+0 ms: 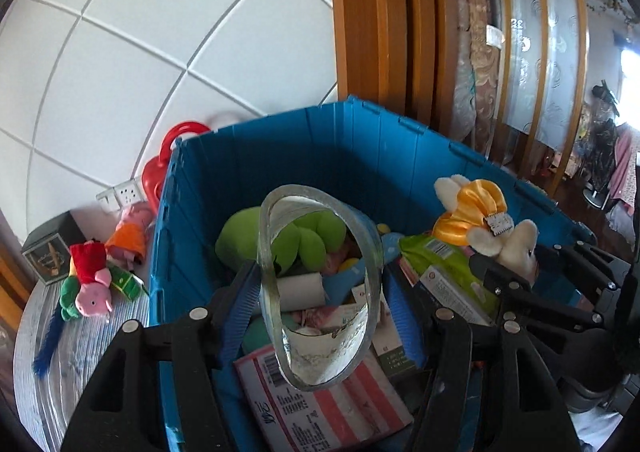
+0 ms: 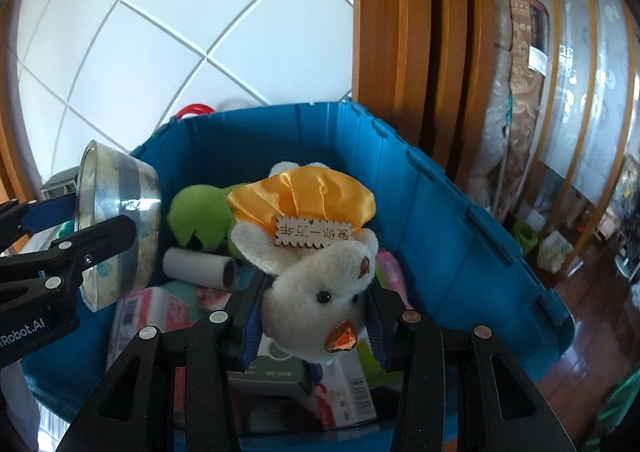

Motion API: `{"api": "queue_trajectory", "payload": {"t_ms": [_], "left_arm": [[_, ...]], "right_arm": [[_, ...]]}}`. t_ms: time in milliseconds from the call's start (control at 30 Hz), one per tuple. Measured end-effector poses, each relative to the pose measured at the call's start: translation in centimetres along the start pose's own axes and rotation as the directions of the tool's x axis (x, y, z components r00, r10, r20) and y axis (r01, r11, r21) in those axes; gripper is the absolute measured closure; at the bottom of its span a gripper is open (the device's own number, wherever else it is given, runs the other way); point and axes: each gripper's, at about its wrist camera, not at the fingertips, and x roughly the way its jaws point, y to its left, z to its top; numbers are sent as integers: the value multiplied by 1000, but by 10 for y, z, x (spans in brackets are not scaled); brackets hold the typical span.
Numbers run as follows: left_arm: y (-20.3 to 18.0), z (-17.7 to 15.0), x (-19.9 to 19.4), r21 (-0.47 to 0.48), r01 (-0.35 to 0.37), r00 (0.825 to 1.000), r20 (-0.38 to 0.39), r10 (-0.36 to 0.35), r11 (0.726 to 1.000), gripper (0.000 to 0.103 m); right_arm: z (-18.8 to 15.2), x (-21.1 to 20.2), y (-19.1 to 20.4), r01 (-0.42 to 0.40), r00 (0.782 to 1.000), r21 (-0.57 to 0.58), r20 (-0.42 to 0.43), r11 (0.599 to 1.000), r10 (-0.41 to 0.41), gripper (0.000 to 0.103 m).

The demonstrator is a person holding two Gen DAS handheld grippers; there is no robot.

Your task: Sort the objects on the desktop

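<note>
My left gripper [image 1: 320, 296] is shut on a clear tape roll [image 1: 318, 284], held upright over the blue bin [image 1: 280, 140]. The roll also shows in the right wrist view [image 2: 120, 224]. My right gripper [image 2: 314, 316] is shut on a white plush rabbit [image 2: 320, 284] with a yellow satin bow and a wooden tag, held over the blue bin [image 2: 460, 236]. The rabbit also shows in the left wrist view [image 1: 516, 240]. The bin holds a green plush [image 1: 288, 240], a cardboard tube [image 2: 200, 268], a red-striped box [image 1: 320, 408] and other packages.
Left of the bin, on a grey table [image 1: 80, 364], lie a pink pig plush in red [image 1: 90, 284], another in orange [image 1: 130, 236], a dark box [image 1: 48, 252] and a red plastic item [image 1: 160, 168]. A white tiled wall stands behind, with wooden door frames to the right.
</note>
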Motion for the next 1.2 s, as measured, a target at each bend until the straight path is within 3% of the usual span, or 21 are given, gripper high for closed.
{"api": "queue_trajectory", "payload": {"t_ms": [67,200,467,500,600,800,1033,1200], "left_arm": [[-1,-2,-2,2,-16,1000,1,16,1000,40],[-2,-3,-2,2,-38,999,7,38,999,27],[4,-9,-5,-20,-44,999,11,44,999,26],[5,-9,-6,-23,-42,999,13,42,999,26],[7,-11,-9,-28,-42,999,19,42,999,26],[18,-17,-20,-52,-41,998,34,43,998,26],[35,-25,-59,-74,-26,993,113,34,997,24],[50,-33,-85,-78,38,987,157,-25,996,10]], "right_arm": [[-1,3,-3,-3,1000,-5,-6,1000,3,60],[-4,8,-8,-8,1000,-12,-18,1000,8,60],[-8,11,-12,0,1000,-36,-29,999,-1,52],[-9,9,-9,3,1000,-38,-29,999,-4,48],[-10,7,-10,2,1000,-32,-22,999,-3,23],[-9,-10,-2,18,1000,-54,22,998,-17,7],[-9,-38,10,41,997,-51,66,998,-37,3],[-15,-61,26,52,996,-47,80,998,-48,2]]}}
